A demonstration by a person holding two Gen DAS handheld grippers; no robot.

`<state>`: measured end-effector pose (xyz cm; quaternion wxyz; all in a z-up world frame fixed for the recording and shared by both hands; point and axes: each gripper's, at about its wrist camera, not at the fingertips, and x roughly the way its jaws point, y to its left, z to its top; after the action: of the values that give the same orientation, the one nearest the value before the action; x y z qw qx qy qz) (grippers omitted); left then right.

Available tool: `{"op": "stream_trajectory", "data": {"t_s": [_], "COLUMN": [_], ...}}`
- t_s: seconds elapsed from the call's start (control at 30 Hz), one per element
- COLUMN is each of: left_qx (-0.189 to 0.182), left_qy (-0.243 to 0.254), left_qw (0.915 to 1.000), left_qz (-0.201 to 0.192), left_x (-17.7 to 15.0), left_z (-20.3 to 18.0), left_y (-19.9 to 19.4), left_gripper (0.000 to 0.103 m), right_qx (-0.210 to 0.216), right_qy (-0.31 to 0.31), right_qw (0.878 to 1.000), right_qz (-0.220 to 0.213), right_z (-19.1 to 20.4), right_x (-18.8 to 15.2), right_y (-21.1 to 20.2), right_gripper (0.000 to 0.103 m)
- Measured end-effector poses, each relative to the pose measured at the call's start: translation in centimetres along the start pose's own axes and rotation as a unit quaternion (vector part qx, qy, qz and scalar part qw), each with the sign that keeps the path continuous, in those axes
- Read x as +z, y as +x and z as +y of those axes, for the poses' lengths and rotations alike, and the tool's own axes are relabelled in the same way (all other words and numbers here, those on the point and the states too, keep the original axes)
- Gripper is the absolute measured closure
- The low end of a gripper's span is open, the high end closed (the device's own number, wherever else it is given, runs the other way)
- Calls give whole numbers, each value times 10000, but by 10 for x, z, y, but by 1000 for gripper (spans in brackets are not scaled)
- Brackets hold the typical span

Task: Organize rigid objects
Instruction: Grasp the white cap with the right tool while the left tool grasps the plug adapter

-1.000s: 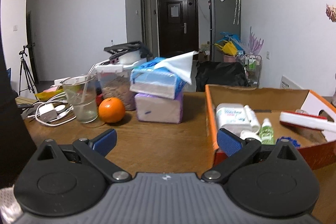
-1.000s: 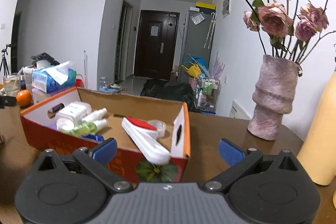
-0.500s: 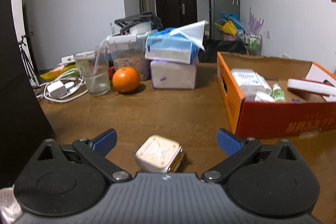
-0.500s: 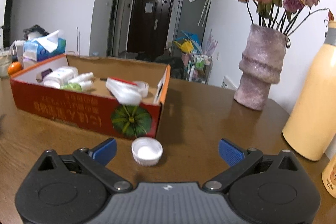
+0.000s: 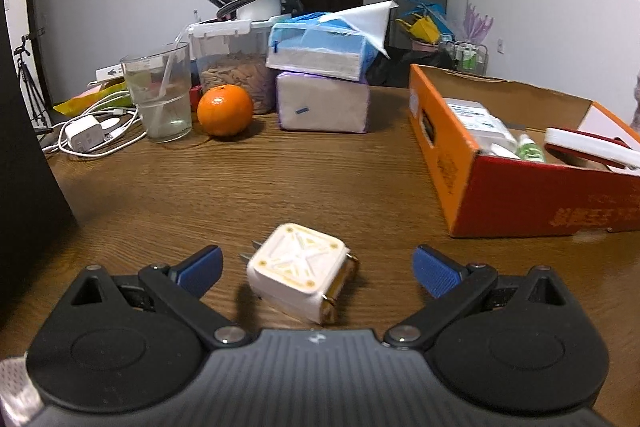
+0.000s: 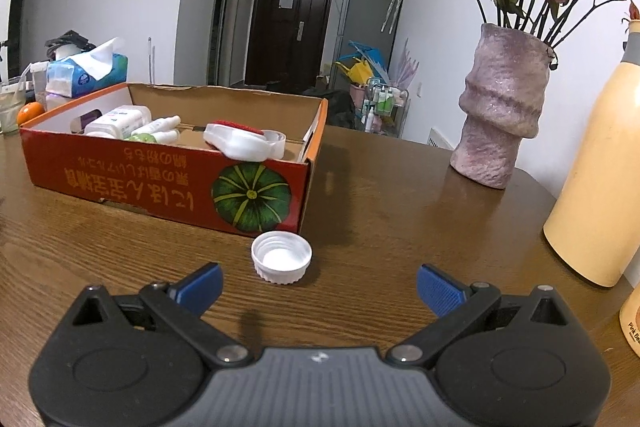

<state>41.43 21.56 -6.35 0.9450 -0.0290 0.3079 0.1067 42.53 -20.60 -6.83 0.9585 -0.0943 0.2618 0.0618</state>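
Between the wide-spread pads of the left tongs lies a white plug adapter, flat on the brown table with its prongs pointing far-left and nothing gripping it. The right tongs are equally wide open and empty; a white bottle cap sits open side up just beyond them, a little left of centre and near the front wall of the orange cardboard box. That box already holds bottles and a white-and-red tool, so it is probably where both loose items belong.

To do the pickup well, the left tongs should settle low so the pads meet the adapter's flat side faces, not the prongs or a corner, and close squarely; the block sits slightly skewed, so a small twist first would help. The right tongs need to shift left and forward until the cap is centred, then pinch across its ribbed rim gently, since a light cap may skid on the smooth wood. Farther left stand an orange, a glass and tissue packs, well clear.
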Motion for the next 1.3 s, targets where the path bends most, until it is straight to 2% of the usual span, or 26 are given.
{"op": "stream_trajectory", "data": {"t_s": [0.07, 0.13, 0.2, 0.23, 0.53, 0.93, 1.13, 1.3], "left_qx": [21, -35, -55, -95, -139, -229, -245, -251], "left_qy": [-19, -17, 49, 93, 101, 368, 384, 393], "left_qw": [10000, 9999, 9998, 9997, 9998, 9977, 9974, 9974], "left_qz": [24, 94, 159, 194, 69, -519, -558, -556], "left_x": [2, 3, 3, 2, 1, 4, 5, 5], "left_z": [3, 4, 2, 1, -2, -22, -25, -24], "left_y": [5, 8, 10, 11, 4, -29, -32, -32], "left_gripper": [2, 15, 39, 42, 42, 43, 43, 43], "right_qx": [4, 3, 21, 31, 38, 141, 232, 337], "right_qy": [-2, -7, -5, -3, 65, 279, 437, 513], "right_qw": [10000, 10000, 10000, 10000, 9999, 9992, 9978, 9969], "right_qz": [11, 31, 53, 62, 131, 254, 441, 492], "right_z": [0, 1, 2, 2, 1, 0, 0, 2], "right_x": [0, -1, -1, -1, -2, 1, 7, 12], "right_y": [1, 2, 3, 4, 8, 17, 33, 44], "right_gripper": [0, 0, 0, 0, 0, 0, 11, 27]}}
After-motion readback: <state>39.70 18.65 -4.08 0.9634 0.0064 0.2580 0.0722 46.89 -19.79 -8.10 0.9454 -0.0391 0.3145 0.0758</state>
